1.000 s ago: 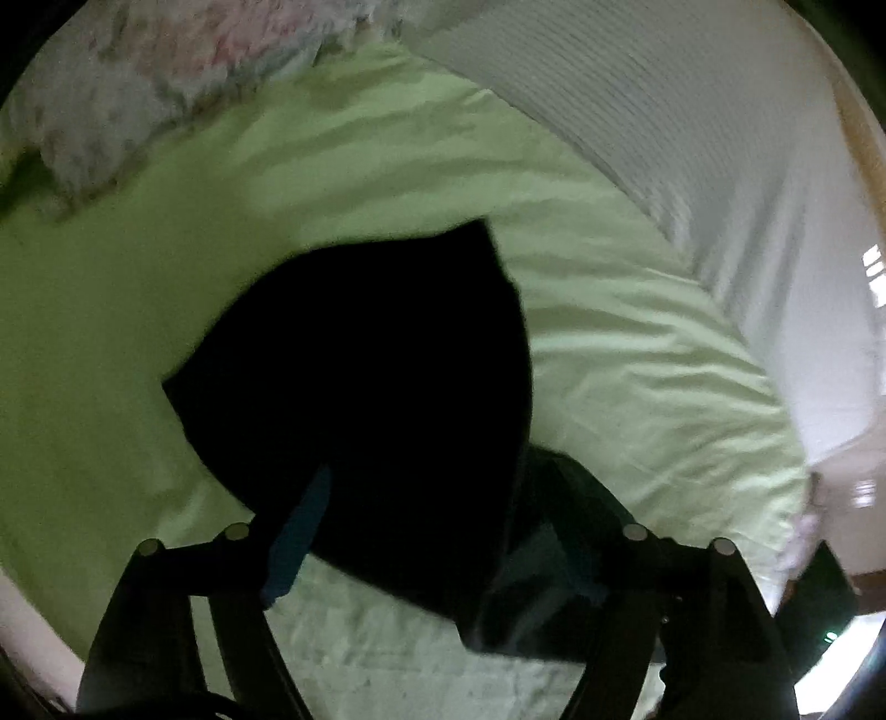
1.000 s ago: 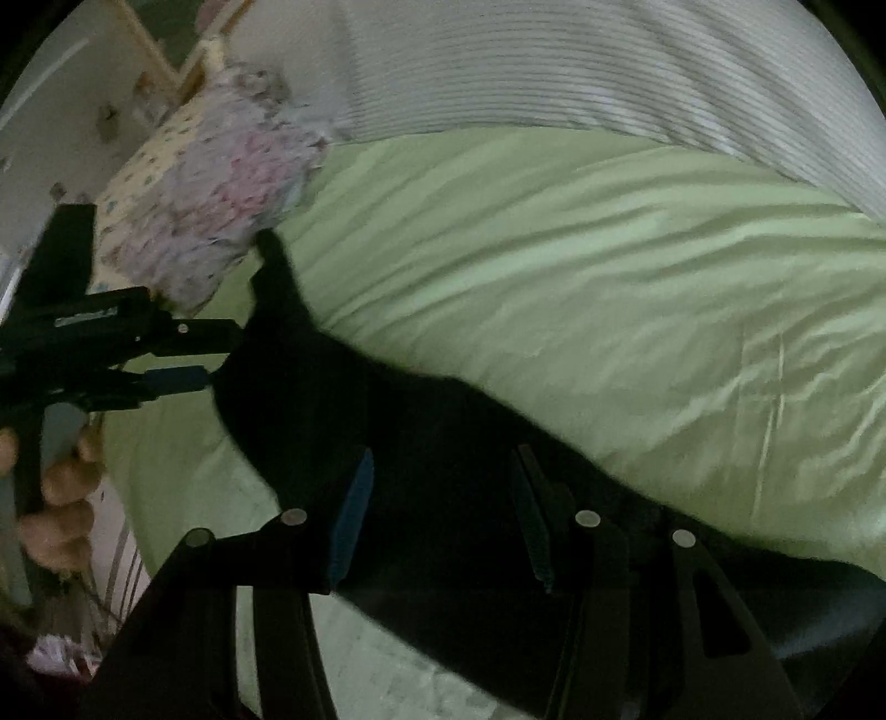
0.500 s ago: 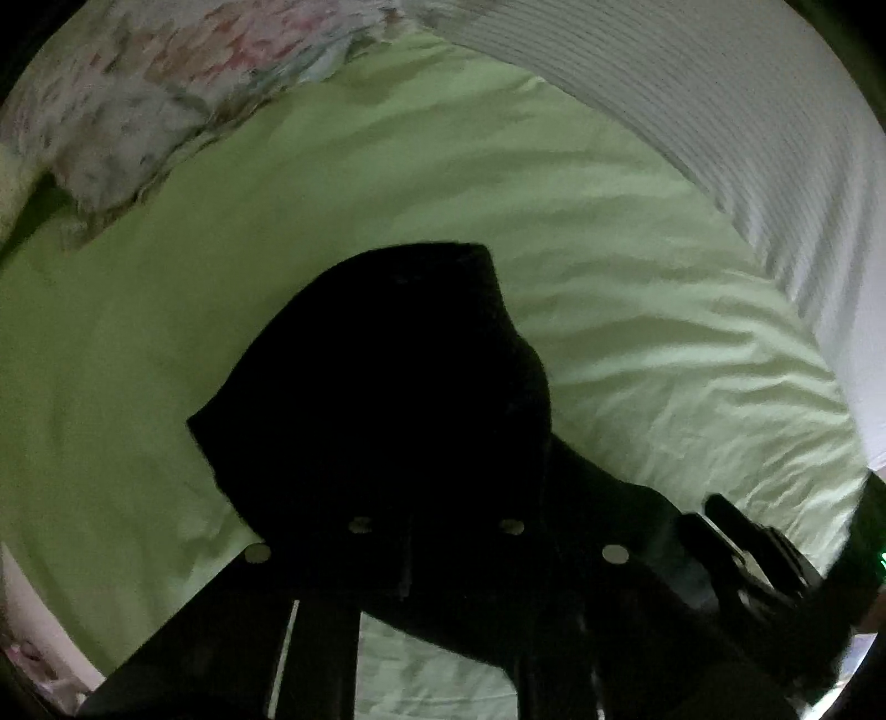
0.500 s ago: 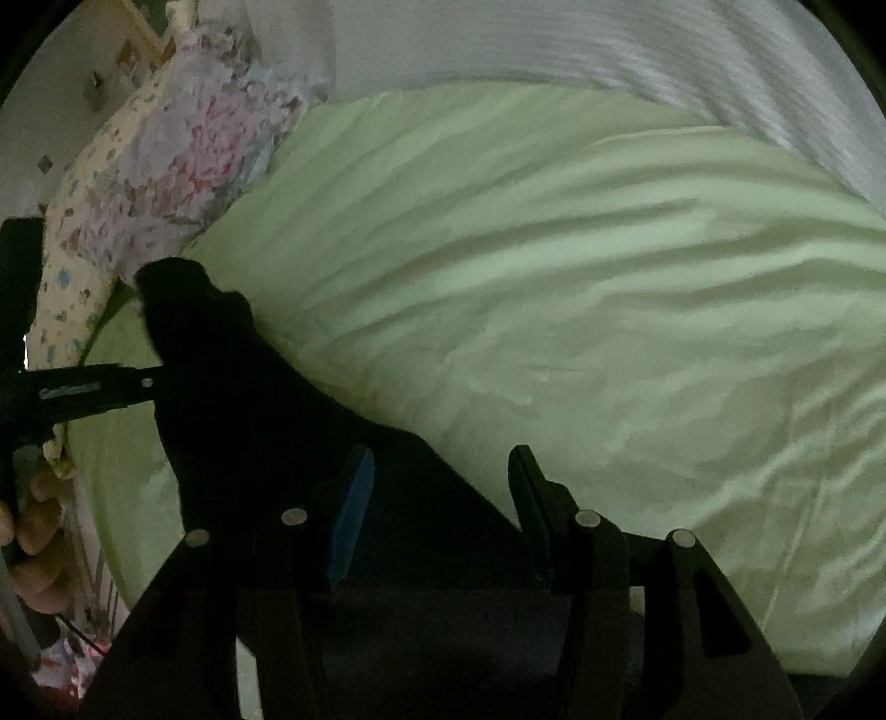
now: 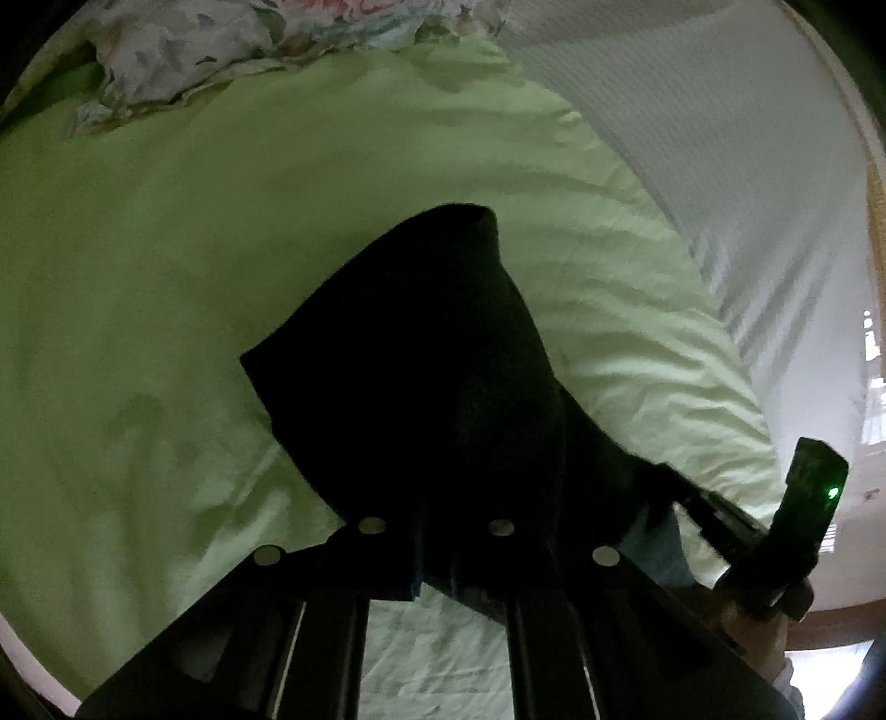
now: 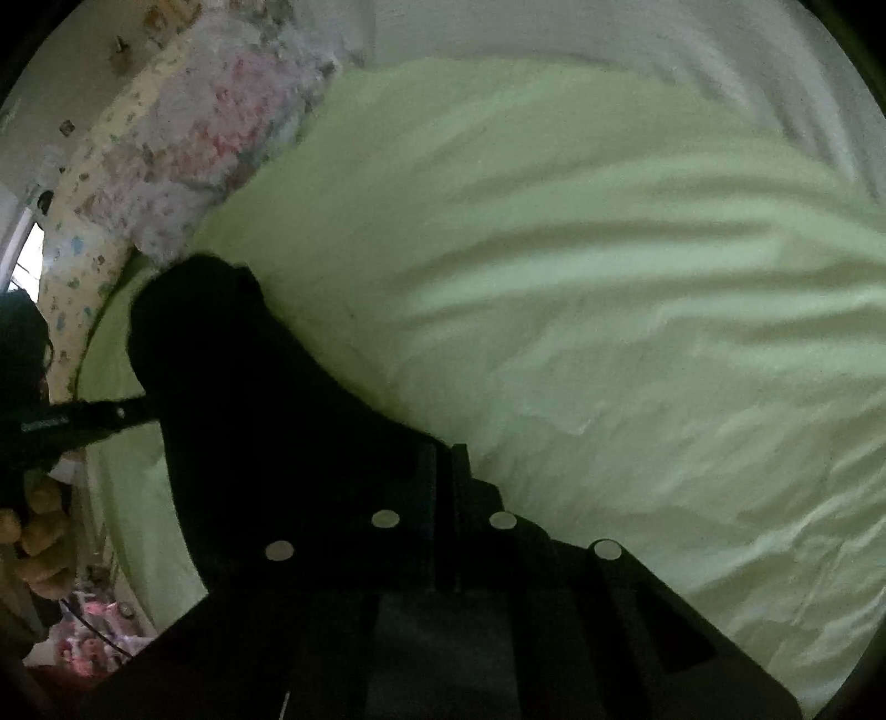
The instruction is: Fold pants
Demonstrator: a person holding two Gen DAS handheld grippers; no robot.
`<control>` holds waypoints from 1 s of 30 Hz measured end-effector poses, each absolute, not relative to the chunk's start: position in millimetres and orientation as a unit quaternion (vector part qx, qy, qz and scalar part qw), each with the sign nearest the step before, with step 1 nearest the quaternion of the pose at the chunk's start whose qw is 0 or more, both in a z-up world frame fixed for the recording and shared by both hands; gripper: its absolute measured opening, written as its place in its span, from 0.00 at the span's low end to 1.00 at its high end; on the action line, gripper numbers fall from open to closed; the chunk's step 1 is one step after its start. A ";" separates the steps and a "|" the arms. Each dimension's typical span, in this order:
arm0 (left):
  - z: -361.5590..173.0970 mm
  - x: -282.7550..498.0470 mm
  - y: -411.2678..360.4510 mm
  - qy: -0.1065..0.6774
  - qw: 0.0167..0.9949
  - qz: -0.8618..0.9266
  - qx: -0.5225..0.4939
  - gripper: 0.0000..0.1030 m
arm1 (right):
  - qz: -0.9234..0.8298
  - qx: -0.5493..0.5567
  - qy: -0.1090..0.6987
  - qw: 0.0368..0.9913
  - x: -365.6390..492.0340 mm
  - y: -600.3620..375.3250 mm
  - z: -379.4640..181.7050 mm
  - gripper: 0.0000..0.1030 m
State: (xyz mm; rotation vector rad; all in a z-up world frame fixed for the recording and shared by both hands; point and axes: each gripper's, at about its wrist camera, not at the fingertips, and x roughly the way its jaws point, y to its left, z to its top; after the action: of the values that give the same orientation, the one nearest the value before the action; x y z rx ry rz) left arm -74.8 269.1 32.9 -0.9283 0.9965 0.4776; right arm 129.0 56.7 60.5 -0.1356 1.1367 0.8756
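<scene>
Black pants (image 5: 421, 354) lie on the light green bed sheet (image 5: 166, 249), stretching away from both grippers. My left gripper (image 5: 437, 531) is shut on the near edge of the pants. My right gripper (image 6: 443, 476) is shut on the pants (image 6: 249, 387) at another near edge. The right gripper also shows at the right edge of the left wrist view (image 5: 797, 531), and the left gripper at the left edge of the right wrist view (image 6: 83, 421). The dark cloth hides the fingertips.
A floral pillow (image 5: 221, 39) lies at the far end of the bed, also in the right wrist view (image 6: 183, 133). A white ribbed blanket (image 5: 720, 138) lies along the right side. The bed edge and floor clutter (image 6: 94, 642) are at lower left.
Both grippers have closed on the pants: the left between 1.0 s and 0.5 s ago, the right in the last half second. The pants shifted slightly on the sheet.
</scene>
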 end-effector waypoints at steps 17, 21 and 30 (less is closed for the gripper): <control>11.8 -124.0 292.8 0.486 0.731 0.232 -0.420 0.65 | 0.351 -0.057 0.541 0.762 141.0 58.3 52.3 0.28; 6.4 -129.4 313.5 0.480 0.702 0.244 -0.466 0.72 | 0.353 -0.019 0.531 0.770 146.9 57.3 55.8 0.51; -16.7 -103.9 335.6 0.467 0.690 0.255 -0.490 0.66 | 0.359 -0.052 0.582 0.728 147.3 67.6 6.3 0.44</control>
State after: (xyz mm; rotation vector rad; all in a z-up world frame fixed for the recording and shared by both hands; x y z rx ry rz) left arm -103.9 335.6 -16.7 -1.0960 1.0438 0.5708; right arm 147.3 67.6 6.3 -0.1154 1.2826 0.7909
